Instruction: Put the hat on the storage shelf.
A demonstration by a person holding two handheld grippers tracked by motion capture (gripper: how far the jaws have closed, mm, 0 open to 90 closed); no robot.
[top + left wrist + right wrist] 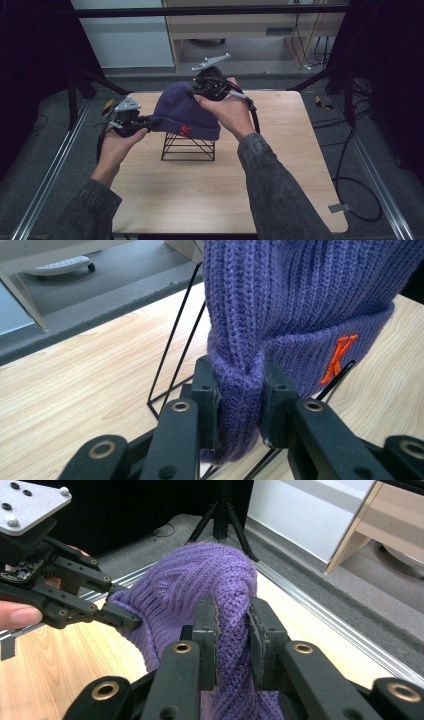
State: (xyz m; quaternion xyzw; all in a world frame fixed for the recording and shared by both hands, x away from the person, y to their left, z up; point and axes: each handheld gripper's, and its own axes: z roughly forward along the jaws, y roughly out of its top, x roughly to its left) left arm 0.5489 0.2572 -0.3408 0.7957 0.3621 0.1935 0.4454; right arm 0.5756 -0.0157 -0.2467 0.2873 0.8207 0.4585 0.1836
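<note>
Over the middle of the wooden surface (280,195), a purple knitted hat (182,107) is draped on a black wire stand (189,146). The folded brim of the hat at its left side is pinched between the jaws of the left claw (239,400), close to an orange letter (339,358) on the brim. The crown at the far side is clamped by the right claw (232,630). Both claws are held by hands.
</note>
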